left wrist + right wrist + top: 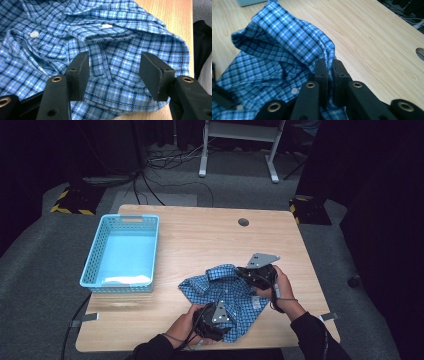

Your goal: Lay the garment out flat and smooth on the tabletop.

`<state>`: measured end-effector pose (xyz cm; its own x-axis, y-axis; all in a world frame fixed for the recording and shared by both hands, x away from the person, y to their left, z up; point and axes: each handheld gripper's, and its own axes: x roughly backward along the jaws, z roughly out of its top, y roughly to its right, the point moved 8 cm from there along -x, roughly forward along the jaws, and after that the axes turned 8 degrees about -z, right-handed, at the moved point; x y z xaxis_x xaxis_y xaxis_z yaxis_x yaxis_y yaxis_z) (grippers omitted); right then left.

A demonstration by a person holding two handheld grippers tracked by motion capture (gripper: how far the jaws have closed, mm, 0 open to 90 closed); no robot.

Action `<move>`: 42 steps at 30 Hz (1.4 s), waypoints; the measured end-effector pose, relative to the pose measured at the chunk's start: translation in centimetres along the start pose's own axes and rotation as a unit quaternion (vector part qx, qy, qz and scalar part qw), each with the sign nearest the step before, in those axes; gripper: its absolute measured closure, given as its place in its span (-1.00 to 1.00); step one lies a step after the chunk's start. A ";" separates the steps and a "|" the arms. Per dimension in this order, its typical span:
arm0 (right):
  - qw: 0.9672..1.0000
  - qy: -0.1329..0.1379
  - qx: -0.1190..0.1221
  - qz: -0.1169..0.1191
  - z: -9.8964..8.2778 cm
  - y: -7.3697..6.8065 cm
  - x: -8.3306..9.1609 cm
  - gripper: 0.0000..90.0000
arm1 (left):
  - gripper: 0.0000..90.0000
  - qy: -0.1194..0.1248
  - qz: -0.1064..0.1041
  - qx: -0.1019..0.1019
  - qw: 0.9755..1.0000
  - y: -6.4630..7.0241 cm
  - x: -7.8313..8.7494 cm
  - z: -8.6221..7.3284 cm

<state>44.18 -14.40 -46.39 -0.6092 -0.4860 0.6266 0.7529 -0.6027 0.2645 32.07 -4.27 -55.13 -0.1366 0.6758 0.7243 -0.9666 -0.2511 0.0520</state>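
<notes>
Checked shirt (225,290) (rumpled) on table (200,240)

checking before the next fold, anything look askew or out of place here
The blue checked shirt lies crumpled near the table's front edge, collar bunched up. The blue basket sits square. Nothing spilled or damaged.

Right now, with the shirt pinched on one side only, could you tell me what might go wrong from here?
1. The right gripper is shut on a thin fold of the blue checked shirt; a pull may slip the cloth out.
2. The left gripper is open over the fabric, pads not pressing; closing here may catch several bunched layers, not a single edge.
3. The shirt lies crumpled near the table front edge; dragging it could send it over the edge, far from the blue basket.
</notes>
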 end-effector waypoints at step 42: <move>0.995 -0.073 -0.046 -0.047 0.4 4.7 -6.3 0.89 | -0.09 0.010 -0.004 -0.005 1.000 0.7 0.3 -0.5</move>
<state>51.72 -13.92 -48.81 -0.6272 -0.3319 0.7046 0.6649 -0.6993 0.2625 31.24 -3.88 -55.22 -0.1328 0.6915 0.7100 -0.9697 -0.2389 0.0514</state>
